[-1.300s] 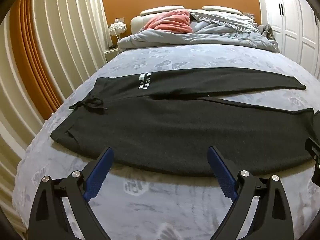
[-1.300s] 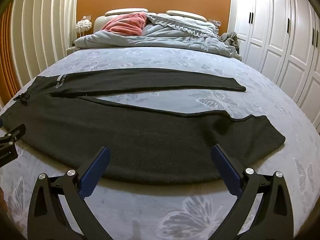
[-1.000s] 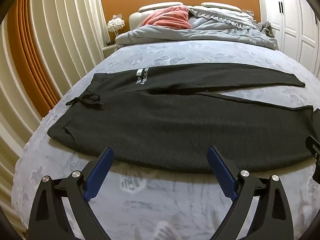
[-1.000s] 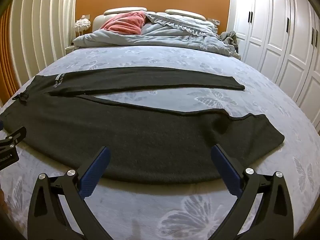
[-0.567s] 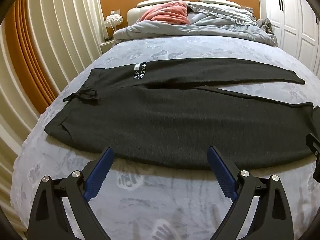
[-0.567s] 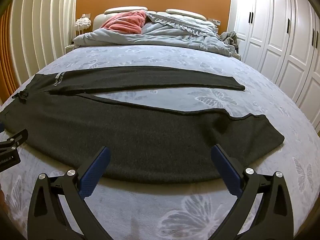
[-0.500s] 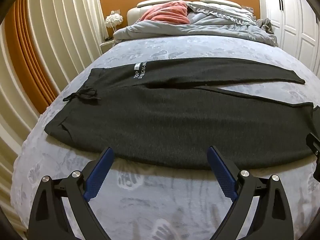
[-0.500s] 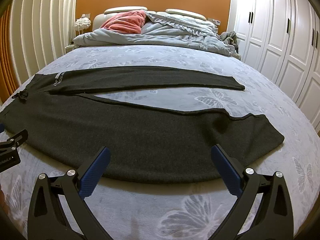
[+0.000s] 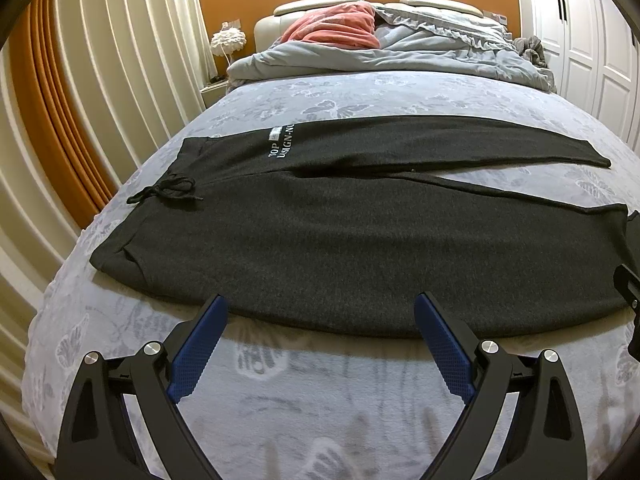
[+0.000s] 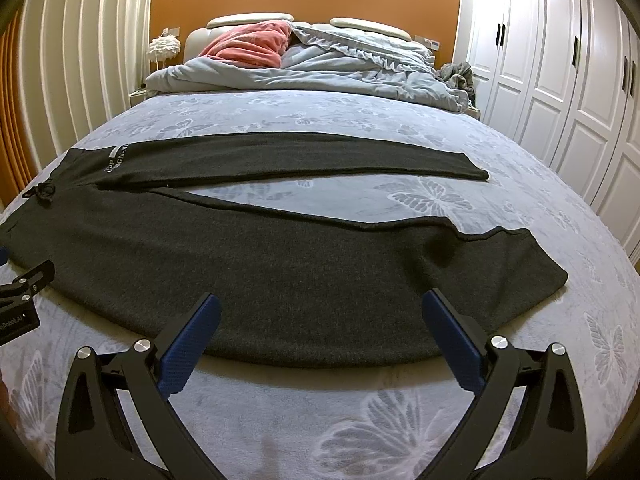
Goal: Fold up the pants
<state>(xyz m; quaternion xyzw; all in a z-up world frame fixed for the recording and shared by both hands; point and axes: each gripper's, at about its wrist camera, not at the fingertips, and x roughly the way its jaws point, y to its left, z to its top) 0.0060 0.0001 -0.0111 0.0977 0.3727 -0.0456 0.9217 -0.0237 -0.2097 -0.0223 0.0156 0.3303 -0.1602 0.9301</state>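
dark grey pants (image 9: 340, 240) lie spread flat across the bed (image 9: 360, 380), waistband to the left with its drawstring (image 9: 168, 192), the two legs running right and splayed apart in a narrow v. the far leg (image 10: 280, 156) is straight; the near leg (image 10: 300, 280) ends in a cuff at right with a small ripple along its far edge. left tool (image 9: 320, 336) and right tool (image 10: 322, 334) both hover just short of the near edge of the garment, fingers spread wide, holding nothing. a piled duvet (image 10: 320, 68) and pink blanket (image 10: 248, 48) sit well apart at the head of the bed.

judged step: the first lengthwise fold, near leg onto far leg. to do it well, pinch the near edge at two points, the left tool close to the waistband corner and the right close to the cuff, take both fabric layers, lift together and carry far so that the seams align.

compared with the earliest frames, each view shows slightly more bare sheet between fingers and cloth, so the tools have drawn back or risen a little; the pants lie unchanged.
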